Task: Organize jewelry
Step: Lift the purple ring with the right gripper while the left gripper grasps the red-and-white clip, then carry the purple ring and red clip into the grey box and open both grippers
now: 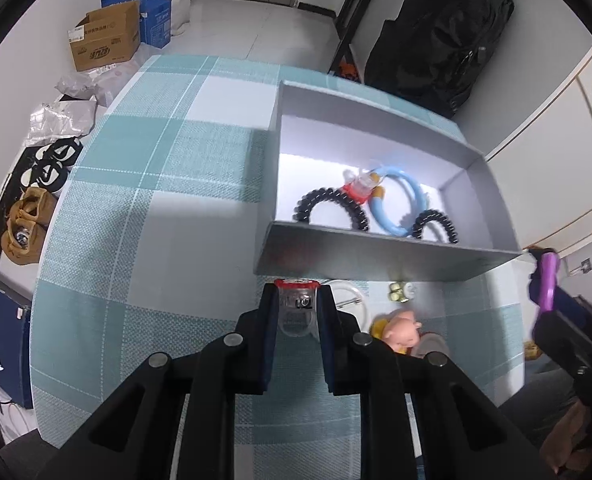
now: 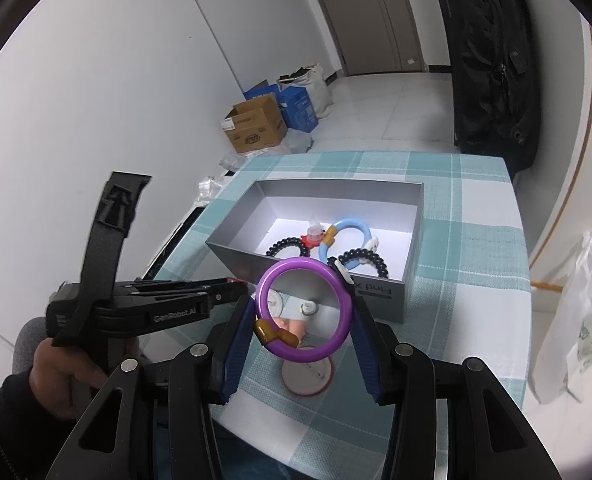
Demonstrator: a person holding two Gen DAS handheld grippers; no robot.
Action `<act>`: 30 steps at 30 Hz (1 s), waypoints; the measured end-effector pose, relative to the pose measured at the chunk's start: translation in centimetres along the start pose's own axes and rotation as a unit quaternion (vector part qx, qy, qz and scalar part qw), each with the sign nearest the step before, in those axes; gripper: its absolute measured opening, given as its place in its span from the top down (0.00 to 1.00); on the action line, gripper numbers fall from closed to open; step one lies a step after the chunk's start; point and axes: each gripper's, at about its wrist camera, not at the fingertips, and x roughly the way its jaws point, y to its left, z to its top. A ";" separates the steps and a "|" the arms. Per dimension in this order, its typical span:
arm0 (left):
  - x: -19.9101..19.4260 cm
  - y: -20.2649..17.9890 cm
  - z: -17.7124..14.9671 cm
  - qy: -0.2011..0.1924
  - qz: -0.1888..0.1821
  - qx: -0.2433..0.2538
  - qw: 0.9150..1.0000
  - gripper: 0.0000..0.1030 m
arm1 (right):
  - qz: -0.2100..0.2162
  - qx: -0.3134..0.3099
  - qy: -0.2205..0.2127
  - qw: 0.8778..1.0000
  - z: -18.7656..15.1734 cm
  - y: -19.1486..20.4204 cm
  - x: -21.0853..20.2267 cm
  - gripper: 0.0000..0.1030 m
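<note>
A grey open box (image 1: 376, 256) (image 2: 232, 248) sits on the checked tablecloth and holds two black spiral hair ties (image 1: 328, 204), a blue bangle (image 1: 400, 204) (image 2: 354, 232) and a clear ring with a red top (image 1: 362, 188). My left gripper (image 1: 297, 300) is shut on a clear plastic ring with a red rim (image 1: 296, 312), just in front of the box's near wall. My right gripper (image 2: 306, 316) is shut on a purple bangle (image 2: 304, 308) with a brown charm, held above the table before the box; it also shows in the left wrist view (image 1: 548, 280).
A pink doll figure (image 1: 404, 330), a round white badge (image 2: 306, 376) and small gold beads (image 1: 398, 292) lie on the cloth in front of the box. Cardboard boxes (image 1: 104, 40), shoes and bags sit on the floor left of the table. A black suitcase (image 1: 444, 32) stands behind.
</note>
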 end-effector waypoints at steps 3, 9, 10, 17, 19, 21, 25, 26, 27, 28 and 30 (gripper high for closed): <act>-0.8 -0.2 0.0 -0.010 -0.009 0.000 1.000 0.86 | -0.001 0.001 -0.003 1.000 0.1 0.0 0.0 0.55; -2.2 -0.7 -0.2 -0.026 -0.029 0.005 0.999 0.86 | 0.004 0.004 -0.014 1.000 0.3 0.4 -0.3 0.55; -2.5 -0.8 -0.3 -0.030 -0.031 0.006 0.999 0.86 | 0.006 0.003 -0.017 1.000 0.4 0.6 -0.4 0.55; -5.2 -0.9 -1.0 -0.062 -0.068 -0.005 0.996 0.86 | 0.007 0.003 -0.030 1.000 1.0 1.1 -0.9 0.55; -6.0 -1.2 -0.7 -0.079 -0.080 -0.001 0.994 0.86 | 0.009 0.002 -0.035 0.999 1.3 1.2 -1.0 0.55; -6.7 -1.6 -0.1 -0.099 -0.078 0.008 0.992 0.86 | 0.015 0.004 -0.038 0.999 1.8 1.4 -1.1 0.55; -6.9 -1.6 1.0 -0.112 -0.083 0.003 0.990 0.86 | 0.022 0.008 -0.046 0.999 3.1 1.6 -1.3 0.55; -6.8 -1.5 1.1 -0.113 -0.082 -0.002 0.990 0.86 | 0.020 0.008 -0.048 0.999 3.5 1.7 -1.3 0.55; -6.5 -1.5 1.4 -0.111 -0.084 -0.006 0.990 0.86 | 0.021 0.007 -0.048 0.999 3.7 1.7 -1.3 0.55; -6.4 -1.5 1.4 -0.109 -0.087 -0.008 0.990 0.86 | 0.020 0.006 -0.050 0.999 4.0 1.7 -1.2 0.55; -6.2 -1.6 1.7 -0.107 -0.090 -0.007 0.990 0.86 | 0.016 0.004 -0.053 0.998 4.5 1.7 -1.0 0.55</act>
